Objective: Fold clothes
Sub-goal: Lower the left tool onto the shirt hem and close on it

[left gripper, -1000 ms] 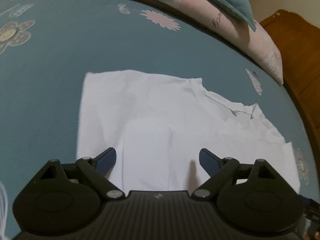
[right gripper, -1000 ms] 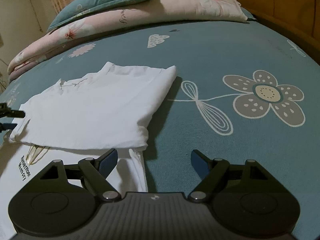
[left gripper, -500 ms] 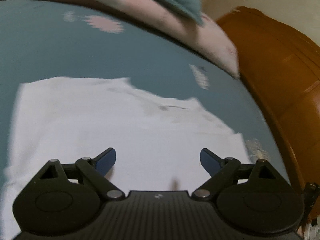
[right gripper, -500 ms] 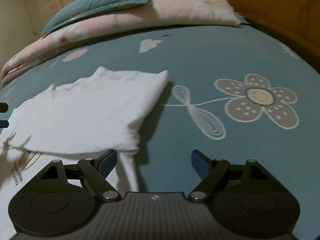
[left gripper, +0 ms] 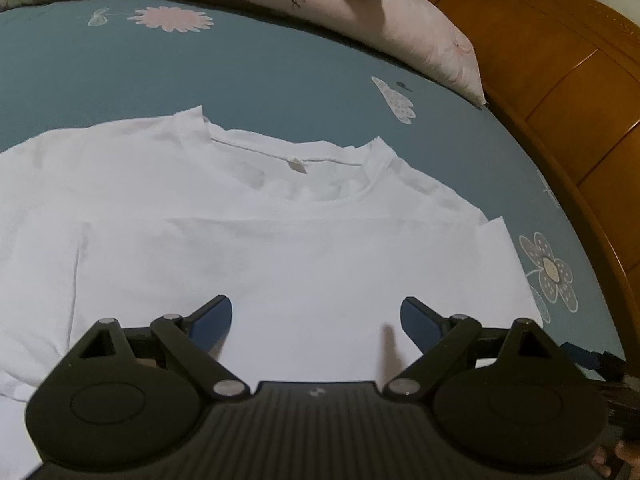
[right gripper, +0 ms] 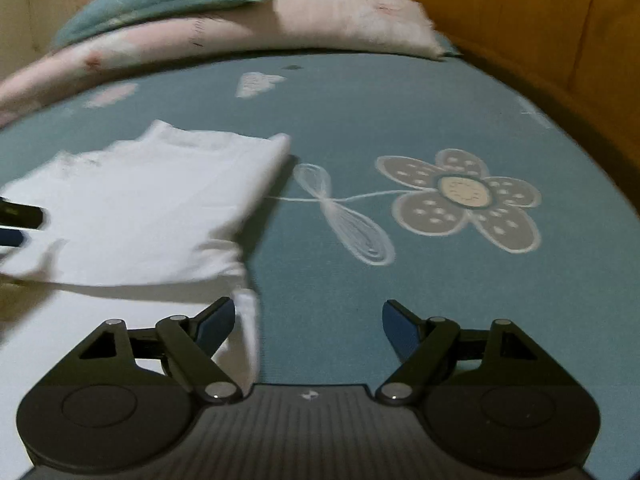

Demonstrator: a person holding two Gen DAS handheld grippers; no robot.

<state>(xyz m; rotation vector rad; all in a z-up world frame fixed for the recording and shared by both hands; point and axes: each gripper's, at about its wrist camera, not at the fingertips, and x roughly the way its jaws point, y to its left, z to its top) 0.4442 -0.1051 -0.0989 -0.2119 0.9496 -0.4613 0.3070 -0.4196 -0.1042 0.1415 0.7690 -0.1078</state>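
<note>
Both hand-held grippers, left (left gripper: 316, 320) and right (right gripper: 308, 322), hover spread and empty; part-folded shirt (left gripper: 280, 248) ahead needs gripping at an edge.

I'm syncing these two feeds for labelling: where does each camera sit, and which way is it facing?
Left wrist: rides on the left gripper, facing across the white T-shirt toward its collar and the pillows; both open fingers show, plus fingertips at the lower right corner.
Right wrist: rides on the right gripper, over the shirt's edge, facing the grey flower print; open fingers show.
Shared: the shirt, teal bedsheet, pillows, wooden headboard.
</note>
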